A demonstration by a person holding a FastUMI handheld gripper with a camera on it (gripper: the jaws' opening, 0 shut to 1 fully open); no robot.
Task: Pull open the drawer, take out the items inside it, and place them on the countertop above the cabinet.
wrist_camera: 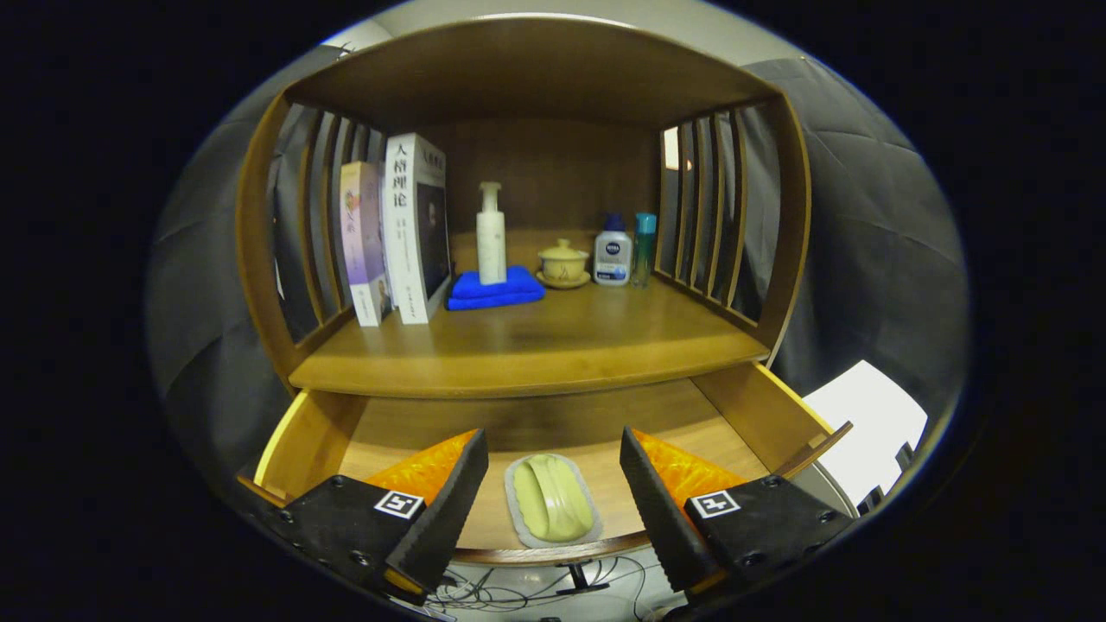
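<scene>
The wooden drawer (311, 432) stands pulled out below the countertop (536, 345) of the cabinet. Inside it, near its front edge, lies a pale green oval item on a light grey base (553, 499). My gripper (553, 458) hovers over the drawer with its fingers wide apart. The green item lies between the two fingers and touches neither. Nothing is held.
On the countertop stand two books (393, 233) at the left, a white pump bottle (491, 235) on a folded blue cloth (495, 289), a lidded yellow cup (563, 262), and two small bottles (624, 250). Slatted side walls and a top board enclose it. Cables lie on the floor below.
</scene>
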